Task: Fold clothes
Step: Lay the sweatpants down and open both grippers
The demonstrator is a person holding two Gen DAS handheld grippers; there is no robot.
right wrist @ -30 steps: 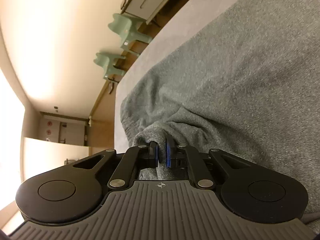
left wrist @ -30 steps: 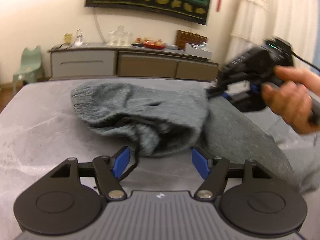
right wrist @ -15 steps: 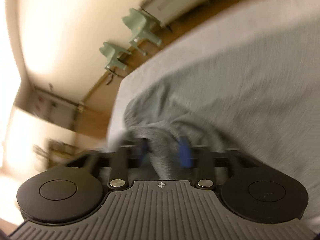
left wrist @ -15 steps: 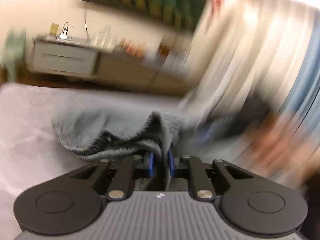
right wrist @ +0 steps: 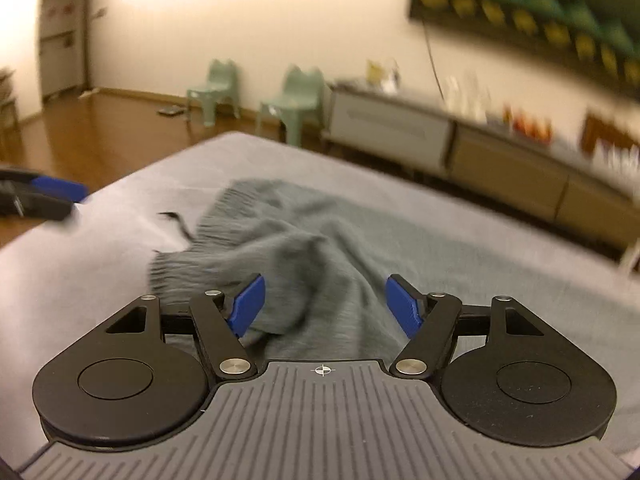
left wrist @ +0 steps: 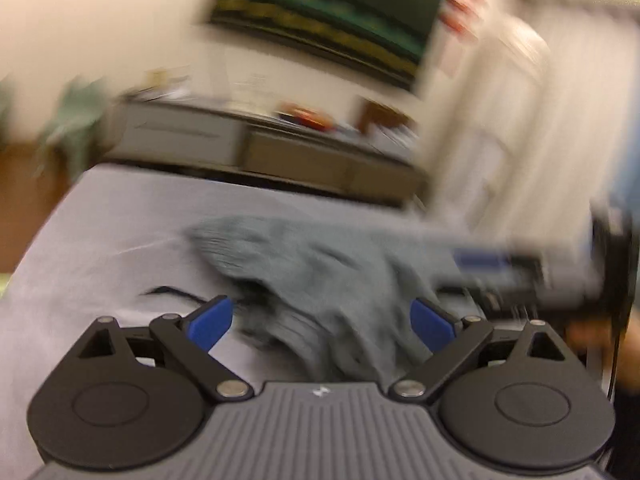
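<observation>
Trousers [right wrist: 304, 248] | waistband end far-left, length running right | both tongs opening, empty

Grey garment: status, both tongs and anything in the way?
Left tongs and right tongs opening, pads clear of cloth. Grey garment rumpled on the bed, drawstring trailing out. Nothing in the way.
</observation>
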